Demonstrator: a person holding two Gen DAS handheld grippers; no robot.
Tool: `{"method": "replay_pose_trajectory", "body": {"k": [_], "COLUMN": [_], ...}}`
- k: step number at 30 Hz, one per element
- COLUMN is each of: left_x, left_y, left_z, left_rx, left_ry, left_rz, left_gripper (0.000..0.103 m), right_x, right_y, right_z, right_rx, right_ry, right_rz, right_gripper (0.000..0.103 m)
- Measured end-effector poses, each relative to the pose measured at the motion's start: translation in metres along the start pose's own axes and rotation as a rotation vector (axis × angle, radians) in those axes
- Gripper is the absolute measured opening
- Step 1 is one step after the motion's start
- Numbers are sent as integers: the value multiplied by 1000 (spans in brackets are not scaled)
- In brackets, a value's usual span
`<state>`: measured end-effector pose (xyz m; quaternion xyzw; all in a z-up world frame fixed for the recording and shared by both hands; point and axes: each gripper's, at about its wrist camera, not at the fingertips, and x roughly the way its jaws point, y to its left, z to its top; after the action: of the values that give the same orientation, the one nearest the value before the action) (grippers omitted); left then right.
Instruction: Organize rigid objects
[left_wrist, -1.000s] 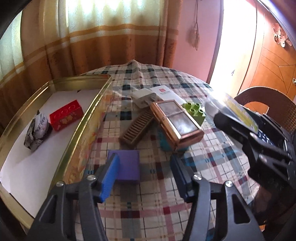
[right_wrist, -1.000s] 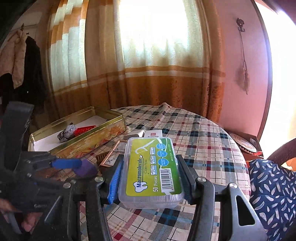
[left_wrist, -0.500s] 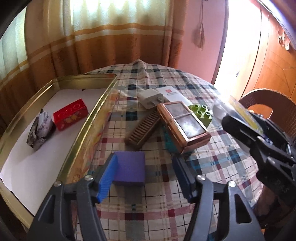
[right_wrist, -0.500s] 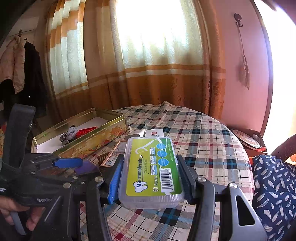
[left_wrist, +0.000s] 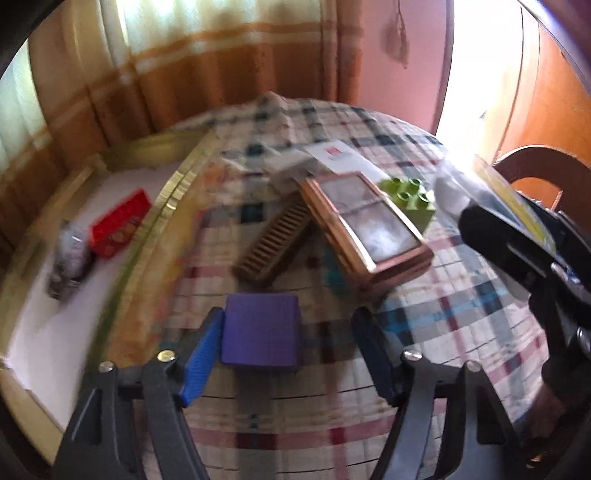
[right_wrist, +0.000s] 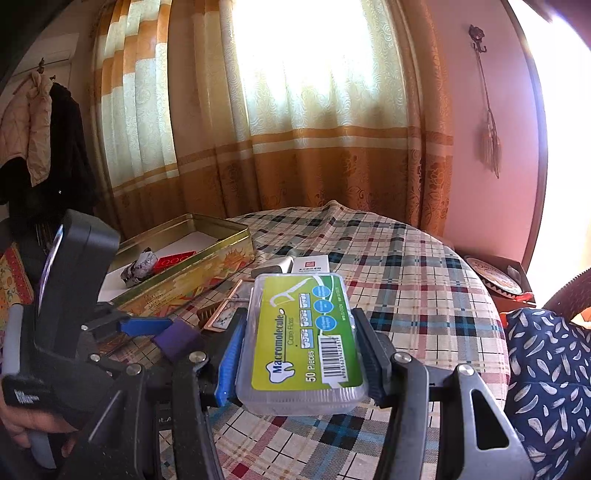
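My left gripper (left_wrist: 288, 350) is open, its jaws on either side of a purple block (left_wrist: 261, 330) lying on the plaid tablecloth; the block is against the left pad and clear of the right one. My right gripper (right_wrist: 301, 354) is shut on a clear floss-pick box with a green label (right_wrist: 303, 339), held above the table. A gold tin (left_wrist: 155, 229) at left holds a red brick (left_wrist: 120, 223) and a grey wrapped item (left_wrist: 70, 254). The right gripper also shows at the right of the left wrist view (left_wrist: 517, 243).
Beyond the purple block lie a wooden comb (left_wrist: 275, 240), a copper-framed box (left_wrist: 365, 225), a green brick (left_wrist: 410, 195), a white charger (left_wrist: 288, 166) and a white card box (left_wrist: 340, 158). A wicker chair (left_wrist: 535, 166) stands at right.
My left gripper has moved forward, so the purple block now sits between its jaws. The right gripper still holds the floss box, nearly unmoved.
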<state>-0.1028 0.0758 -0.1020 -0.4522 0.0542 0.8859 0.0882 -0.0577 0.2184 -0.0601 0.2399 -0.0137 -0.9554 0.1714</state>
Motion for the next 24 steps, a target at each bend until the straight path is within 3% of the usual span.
{"method": "replay_pose_trajectory", "body": {"k": [5,11,24], "left_x": [-2,-4,-28], "left_y": [4,9,15], "left_z": [-2,-3,-3], "left_rx": [-28,-63,-98], "left_ry": [-14,-27,-164], "left_rz": [-15,-20,7], "left_gripper": [39,39,39], "right_x": [-1,-2,-9], "right_y": [0,1,5], "right_z": [0,0,-2], "right_rx": [0,0,-35], "right_ry": [0,-17,-55], "right_rz": [3,-3,-13], "right_gripper": [57,57,56]}}
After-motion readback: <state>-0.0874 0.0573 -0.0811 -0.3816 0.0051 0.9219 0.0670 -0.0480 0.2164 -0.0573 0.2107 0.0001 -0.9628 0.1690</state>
